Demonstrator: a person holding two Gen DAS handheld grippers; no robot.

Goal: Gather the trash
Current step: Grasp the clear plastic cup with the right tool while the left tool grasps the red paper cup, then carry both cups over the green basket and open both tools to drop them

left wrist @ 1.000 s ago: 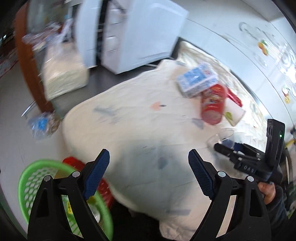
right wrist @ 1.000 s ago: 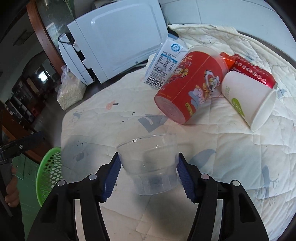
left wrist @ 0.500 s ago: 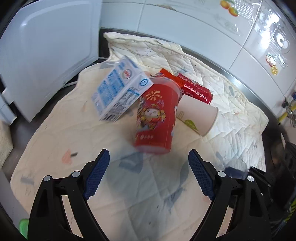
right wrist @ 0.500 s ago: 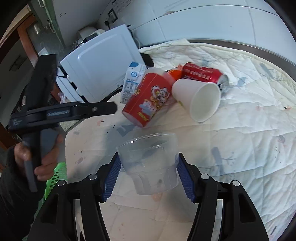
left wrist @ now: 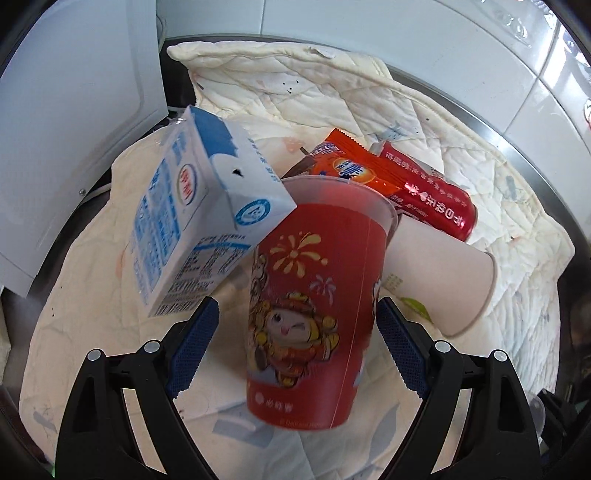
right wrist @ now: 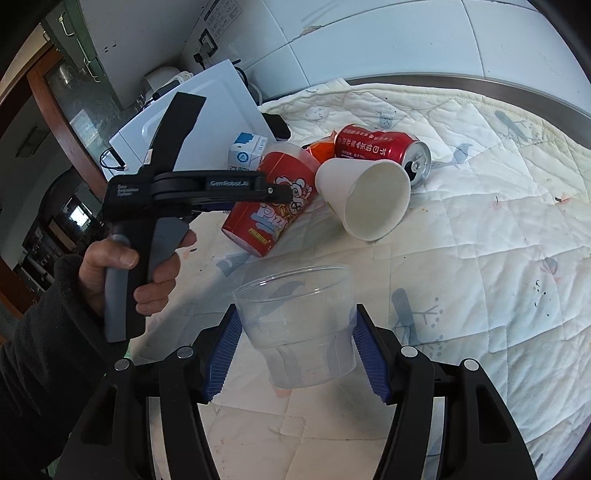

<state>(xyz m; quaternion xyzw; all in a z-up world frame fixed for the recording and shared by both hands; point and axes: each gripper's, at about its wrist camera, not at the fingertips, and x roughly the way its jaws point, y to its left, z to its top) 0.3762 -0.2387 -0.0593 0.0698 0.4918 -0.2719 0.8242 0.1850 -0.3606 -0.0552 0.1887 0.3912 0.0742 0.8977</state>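
A quilted cloth (left wrist: 424, 122) covers your bench, white appliance (left wrist: 74, 122) at its left. From the left: milk carton (left wrist: 199, 225), then the red printed cup (left wrist: 314, 295) lying between your left claw's (left wrist: 295, 347) spread, untouching pads; take its light, crushable wall mid-body. Beyond lie a snack wrapper (left wrist: 347, 166), red can (left wrist: 424, 195) and empty paper cup (left wrist: 439, 277). Your right claw (right wrist: 297, 356) is clenched on an empty clear plastic cup (right wrist: 299, 325).

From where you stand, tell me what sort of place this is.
Probably a home kitchen: tiled wall, a white appliance beside it, and a metal-rimmed table under a quilted cloth strewn with drink packaging.
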